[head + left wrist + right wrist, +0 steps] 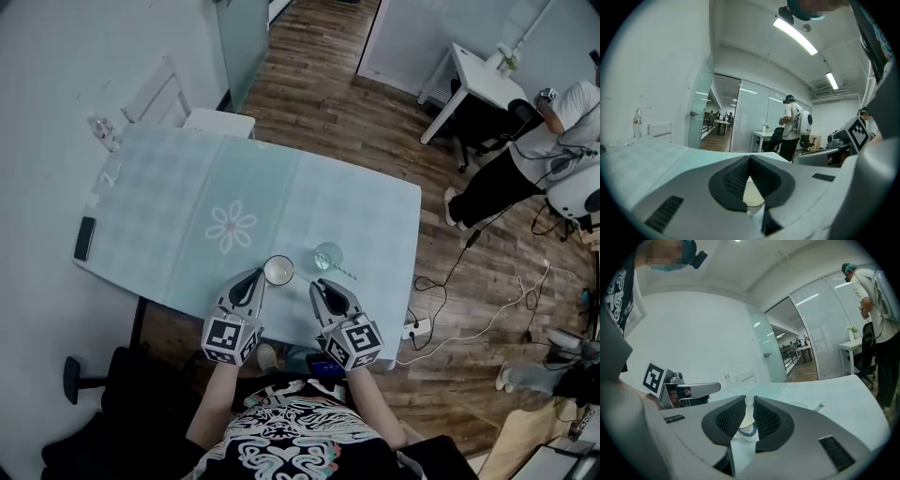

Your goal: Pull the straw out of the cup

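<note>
A clear glass cup [328, 255] stands near the table's front edge, and a thin straw [344, 273] sticks out over its lower-right side. In the right gripper view the cup [802, 405] and the straw's tip [819, 405] show to the right of the jaws. A second cup [279, 270] with a pale inside stands just to the left. My left gripper [259, 276] sits beside that cup, jaws touching at the tips, nothing held. My right gripper [320, 285] is short of the glass cup. Its jaws stand a thin slit apart, and only the pale cup [749, 426] shows through.
The table [169, 225] has a light teal cloth with a flower print [231, 227]. A dark phone [84, 237] and a bottle [101, 131] lie at its far left. A person [525, 159] stands at a white desk at the right, with cables [469, 323] on the wooden floor.
</note>
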A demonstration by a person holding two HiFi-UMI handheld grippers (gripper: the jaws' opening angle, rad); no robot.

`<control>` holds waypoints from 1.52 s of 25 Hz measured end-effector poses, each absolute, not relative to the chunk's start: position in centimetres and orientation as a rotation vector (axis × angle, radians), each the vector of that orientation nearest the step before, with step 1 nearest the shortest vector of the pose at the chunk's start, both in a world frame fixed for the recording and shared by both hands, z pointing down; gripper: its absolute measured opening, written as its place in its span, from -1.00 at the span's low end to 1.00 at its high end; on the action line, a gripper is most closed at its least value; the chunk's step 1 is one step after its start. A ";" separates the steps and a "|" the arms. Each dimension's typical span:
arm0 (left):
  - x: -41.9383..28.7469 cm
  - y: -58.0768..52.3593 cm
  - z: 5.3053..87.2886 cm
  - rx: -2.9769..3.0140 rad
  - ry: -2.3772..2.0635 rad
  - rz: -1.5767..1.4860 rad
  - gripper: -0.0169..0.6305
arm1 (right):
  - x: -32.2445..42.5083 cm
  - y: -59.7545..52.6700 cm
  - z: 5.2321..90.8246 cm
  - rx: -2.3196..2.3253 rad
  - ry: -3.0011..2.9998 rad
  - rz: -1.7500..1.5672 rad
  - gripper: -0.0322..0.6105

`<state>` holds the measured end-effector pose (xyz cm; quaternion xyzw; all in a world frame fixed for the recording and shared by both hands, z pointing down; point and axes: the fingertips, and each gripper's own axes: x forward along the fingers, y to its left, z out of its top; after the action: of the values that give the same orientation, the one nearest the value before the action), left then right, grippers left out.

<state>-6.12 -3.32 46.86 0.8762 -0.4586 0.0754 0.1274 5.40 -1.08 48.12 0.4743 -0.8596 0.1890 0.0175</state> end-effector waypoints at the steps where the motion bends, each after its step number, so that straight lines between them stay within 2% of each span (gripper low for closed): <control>1: -6.1 -3.4 46.7 2.549 -1.338 0.214 -0.94 | 5.6 -1.2 47.8 1.489 -2.674 0.568 -0.69; 7: -6.3 -3.8 46.5 2.534 -1.353 0.170 -0.94 | 6.4 -1.1 45.2 1.558 -2.734 0.435 -0.69; 14: -6.1 -3.5 46.1 2.537 -1.369 0.164 -0.94 | 7.2 -0.5 43.6 1.568 -2.811 0.427 -0.70; 38: -6.6 -3.1 46.0 2.536 -1.406 0.192 -0.94 | 6.7 0.0 44.5 1.510 -2.805 0.452 -0.70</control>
<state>-6.60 -3.10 46.01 0.8666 -0.4805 0.0655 0.1176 6.72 0.02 44.55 0.4690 -0.8712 0.1403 -0.0382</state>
